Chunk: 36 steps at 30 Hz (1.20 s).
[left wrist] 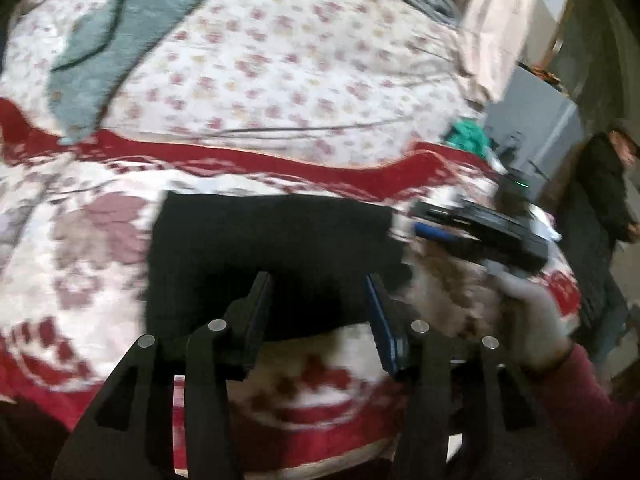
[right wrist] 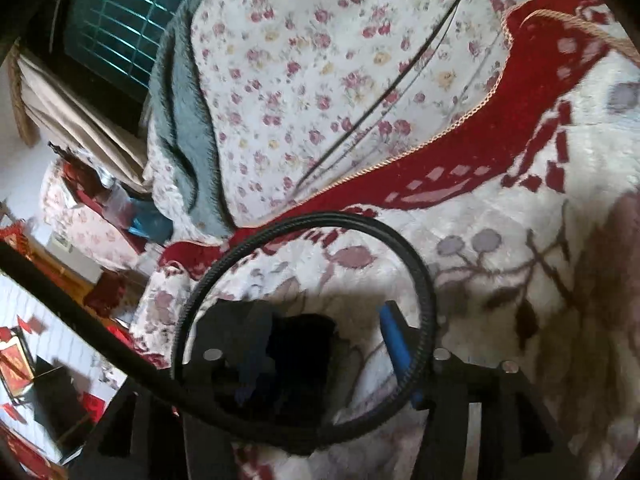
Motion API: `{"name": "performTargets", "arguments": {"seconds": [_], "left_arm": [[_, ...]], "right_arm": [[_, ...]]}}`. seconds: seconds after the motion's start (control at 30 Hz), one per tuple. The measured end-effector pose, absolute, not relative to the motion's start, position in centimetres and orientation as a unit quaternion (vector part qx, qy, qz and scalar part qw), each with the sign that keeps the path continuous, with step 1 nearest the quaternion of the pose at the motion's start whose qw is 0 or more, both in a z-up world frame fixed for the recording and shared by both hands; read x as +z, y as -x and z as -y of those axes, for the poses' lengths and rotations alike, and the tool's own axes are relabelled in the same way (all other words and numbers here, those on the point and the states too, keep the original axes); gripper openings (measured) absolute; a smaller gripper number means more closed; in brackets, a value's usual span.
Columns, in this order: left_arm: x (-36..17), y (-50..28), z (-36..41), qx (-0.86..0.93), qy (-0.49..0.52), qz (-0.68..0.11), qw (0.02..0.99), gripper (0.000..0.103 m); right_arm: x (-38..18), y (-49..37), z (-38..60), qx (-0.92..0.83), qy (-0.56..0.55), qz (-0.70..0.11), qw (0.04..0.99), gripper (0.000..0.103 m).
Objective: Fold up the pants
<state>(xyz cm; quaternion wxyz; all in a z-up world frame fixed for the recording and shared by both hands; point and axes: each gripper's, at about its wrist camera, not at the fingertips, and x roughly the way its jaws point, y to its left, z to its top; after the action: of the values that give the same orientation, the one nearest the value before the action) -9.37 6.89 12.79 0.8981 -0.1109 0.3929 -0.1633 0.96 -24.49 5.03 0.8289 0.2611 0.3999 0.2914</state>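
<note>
Pants [left wrist: 276,256]: black, folded into a compact rectangular bundle, lying flat on the red-and-white blanket [left wrist: 80,248], near its front edge. In the right wrist view a dark bunch of the same cloth [right wrist: 296,360] shows low in the frame.

Left gripper [left wrist: 318,304]: jaws apart, black left finger and blue-padded right finger straddling the near edge of the bundle; neither pad presses on the cloth. Released.

Right gripper [right wrist: 332,356]: jaws apart, blue pad [right wrist: 396,344] standing clear of the dark cloth. The left finger overlaps the cloth in the picture; contact there cannot be told. Seen from the left wrist view [left wrist: 480,236], it hangs just right of the bundle, held by a hand [left wrist: 532,300] in a pale glove with a maroon sleeve [left wrist: 580,392].

Cable [right wrist: 400,248]: black, braided, looping around the right gripper's fingers.

Blanket: white pile with red border and dull purple flower pattern, covering the front of the bed.

Floral sheet [left wrist: 280,60]: white with small pink roses, behind the blanket.

Grey-green fleece [left wrist: 120,32]: lying on the sheet, far left.

Person [left wrist: 608,184]: dark clothes, standing at the far right, well apart.
</note>
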Motion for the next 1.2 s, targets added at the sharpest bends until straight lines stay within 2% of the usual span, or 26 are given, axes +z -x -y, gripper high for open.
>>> {"name": "performTargets", "arguments": {"seconds": [0.13, 0.3, 0.37, 0.4, 0.5, 0.6, 0.67, 0.7, 0.87, 1.1, 1.2], "left_arm": [[11.4, 7.3, -10.0, -0.093, 0.118, -0.405, 0.902, 0.046], [9.6, 5.9, -11.4, -0.075, 0.136, -0.422, 0.893, 0.046], [9.2, 5.5, -11.1, -0.077, 0.136, -0.427, 0.891, 0.046], [9.0, 5.2, -10.8, -0.077, 0.135, -0.427, 0.891, 0.046], [8.9, 4.6, -10.2, -0.080, 0.136, -0.430, 0.889, 0.046], [8.5, 3.9, -9.6, -0.074, 0.130, -0.432, 0.889, 0.046], [7.6, 3.3, -9.3, -0.063, 0.124, -0.442, 0.886, 0.046], [7.2, 3.1, -9.2, -0.058, 0.121, -0.446, 0.885, 0.046], [6.7, 3.2, -8.1, -0.037, 0.081, -0.443, 0.892, 0.047], [7.3, 3.5, -8.6, -0.025, 0.086, -0.444, 0.892, 0.046], [7.7, 3.5, -9.0, -0.023, 0.087, -0.443, 0.892, 0.046]], "right_arm": [[5.0, 0.8, 23.6, 0.317, -0.259, -0.415, 0.812, 0.071], [3.2, 0.9, 19.9, 0.348, -0.268, -0.448, 0.778, 0.071], [2.5, 0.8, 18.7, 0.363, -0.273, -0.456, 0.765, 0.065], [2.4, 0.9, 18.0, 0.371, -0.262, -0.454, 0.767, 0.051], [4.0, 1.7, 16.1, 0.359, -0.176, -0.438, 0.805, 0.047], [5.3, 2.3, 14.9, 0.340, -0.093, -0.424, 0.834, 0.047], [4.2, 2.5, 14.3, 0.282, -0.016, -0.435, 0.855, 0.052], [3.4, 2.5, 14.3, 0.264, 0.003, -0.443, 0.857, 0.062], [1.9, 2.9, 17.0, 0.280, -0.099, -0.460, 0.837, 0.064], [6.4, 4.5, 17.7, 0.298, -0.113, -0.402, 0.858, 0.064], [7.6, 4.8, 17.5, 0.323, -0.133, -0.386, 0.854, 0.073]]}}
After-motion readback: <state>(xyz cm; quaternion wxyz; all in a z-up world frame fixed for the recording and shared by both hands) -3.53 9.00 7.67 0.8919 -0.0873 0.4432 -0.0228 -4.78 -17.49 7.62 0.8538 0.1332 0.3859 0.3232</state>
